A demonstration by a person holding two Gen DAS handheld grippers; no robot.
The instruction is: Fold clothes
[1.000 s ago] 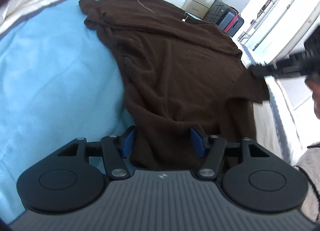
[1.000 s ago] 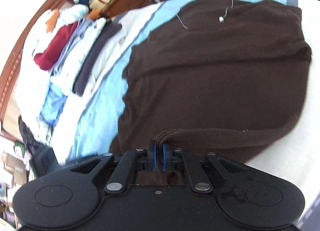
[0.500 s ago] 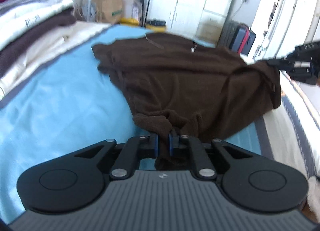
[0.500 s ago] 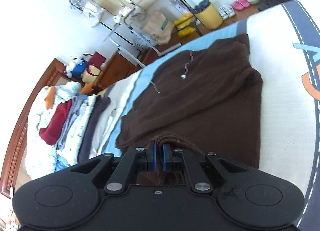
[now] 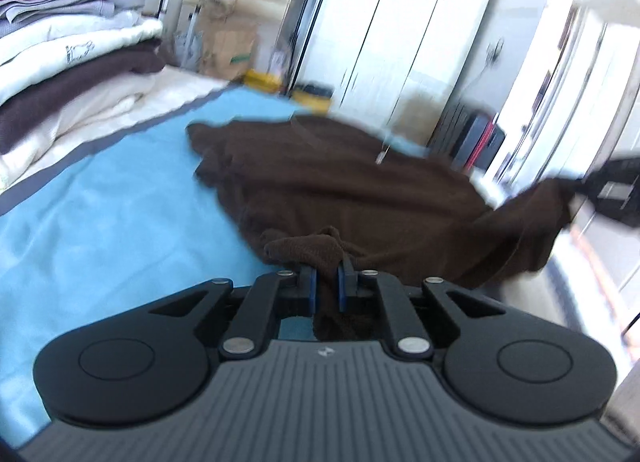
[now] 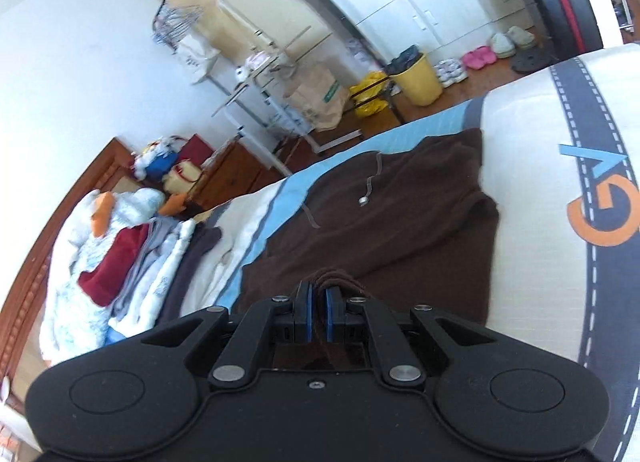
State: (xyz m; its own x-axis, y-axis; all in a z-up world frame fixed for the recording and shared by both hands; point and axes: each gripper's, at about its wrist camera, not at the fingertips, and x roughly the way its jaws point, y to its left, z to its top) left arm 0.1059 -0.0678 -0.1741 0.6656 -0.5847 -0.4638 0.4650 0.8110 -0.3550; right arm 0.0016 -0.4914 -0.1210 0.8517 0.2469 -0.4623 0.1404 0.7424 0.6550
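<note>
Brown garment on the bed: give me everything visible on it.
The dark brown fleece-like garment looks soft and thick, with a pale drawstring ending in a small metal tip. Its far part lies spread and rumpled across the light blue bedsheet and the white printed cover. The left gripper and right gripper are each shut on a bunched near edge, and in the left view the fabric rises to the right gripper, off the bed.

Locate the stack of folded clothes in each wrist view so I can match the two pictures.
Left wrist view: the stack of folded clothes fills the upper left corner, red piece on top.
Right wrist view: the stack lies at mid left, beside the wooden headboard.
Shared landmark: the brown garment spread on the bed, held by both grippers.
</note>
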